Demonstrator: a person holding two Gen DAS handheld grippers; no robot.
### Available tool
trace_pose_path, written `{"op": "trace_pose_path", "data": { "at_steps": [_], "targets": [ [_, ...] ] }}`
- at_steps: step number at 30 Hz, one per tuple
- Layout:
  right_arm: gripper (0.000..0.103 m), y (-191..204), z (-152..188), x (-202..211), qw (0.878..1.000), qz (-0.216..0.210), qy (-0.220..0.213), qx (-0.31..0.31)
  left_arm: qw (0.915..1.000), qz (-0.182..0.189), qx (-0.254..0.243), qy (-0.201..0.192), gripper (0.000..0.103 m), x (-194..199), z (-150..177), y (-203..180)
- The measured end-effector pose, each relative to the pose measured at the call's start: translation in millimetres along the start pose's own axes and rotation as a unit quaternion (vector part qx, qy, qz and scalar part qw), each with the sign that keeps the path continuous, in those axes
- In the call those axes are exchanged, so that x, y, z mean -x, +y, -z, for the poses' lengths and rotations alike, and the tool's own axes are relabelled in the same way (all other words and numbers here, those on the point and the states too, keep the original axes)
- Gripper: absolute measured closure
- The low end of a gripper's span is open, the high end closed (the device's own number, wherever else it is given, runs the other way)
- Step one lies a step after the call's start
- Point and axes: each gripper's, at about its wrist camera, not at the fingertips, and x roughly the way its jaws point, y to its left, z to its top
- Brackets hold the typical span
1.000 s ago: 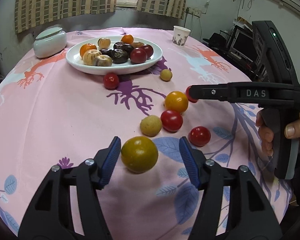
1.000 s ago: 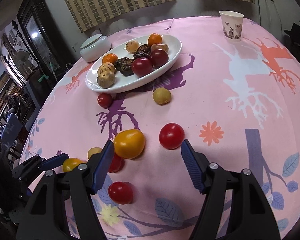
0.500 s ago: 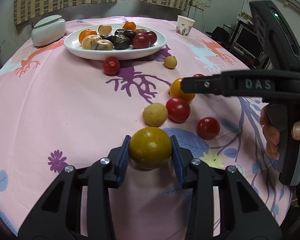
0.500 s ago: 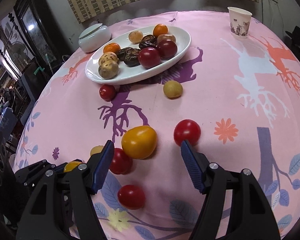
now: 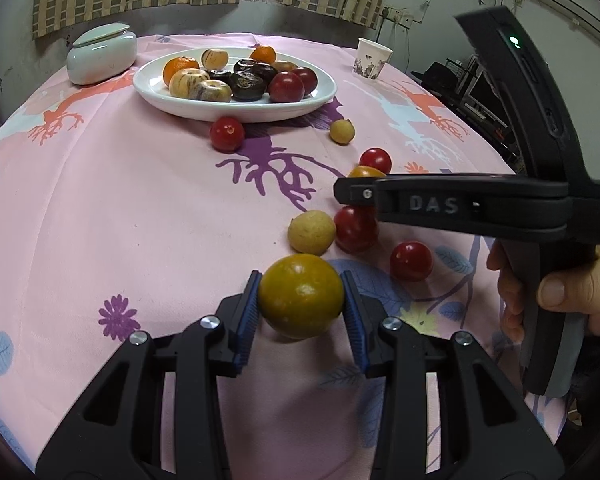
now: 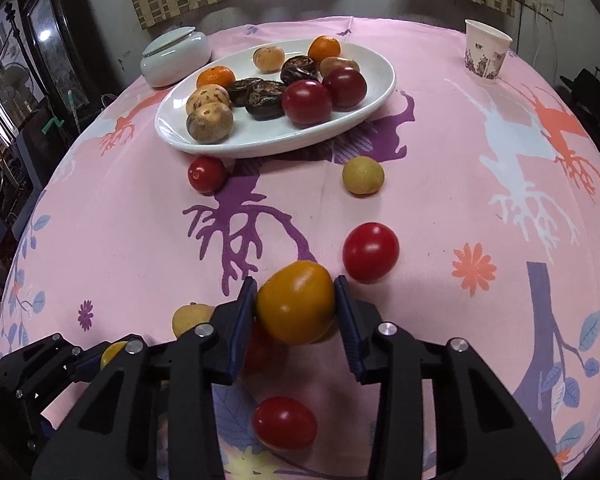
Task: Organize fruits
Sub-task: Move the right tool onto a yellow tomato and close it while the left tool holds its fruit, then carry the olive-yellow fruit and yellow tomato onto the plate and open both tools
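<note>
My left gripper [image 5: 301, 312] is shut on an olive-yellow round fruit [image 5: 301, 296], held just above the pink tablecloth. My right gripper [image 6: 295, 312] is shut on an orange tomato [image 6: 296, 302]; its black body [image 5: 472, 204] crosses the left wrist view. A white oval plate [image 5: 320, 96] with several fruits sits at the far side, also in the right wrist view [image 6: 376, 92]. Loose red tomatoes [image 6: 370, 252] [image 6: 206, 174] [image 6: 284, 422] and pale yellow fruits [image 6: 362, 176] [image 5: 311, 232] lie on the cloth.
A pale lidded ceramic jar [image 5: 102, 54] stands left of the plate. A paper cup [image 6: 486, 54] stands at the far right. The round table's edge curves down on all sides. Dark furniture stands at the left [image 6: 40, 60].
The right gripper has closed on the orange tomato, which lay between its open fingers before. The left gripper, which closed on the olive-yellow fruit half a second ago, has lifted it slightly.
</note>
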Motion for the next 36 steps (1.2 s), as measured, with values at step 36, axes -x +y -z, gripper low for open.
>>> {"op": "trace_pose_path", "data": {
  "at_steps": [36],
  "targets": [
    [0.063,-13,-105,51,0.985,-0.007,-0.135,0.106,0.9931,-0.062,0.072,-0.069,0.063,-3,-144,42]
  ]
}}
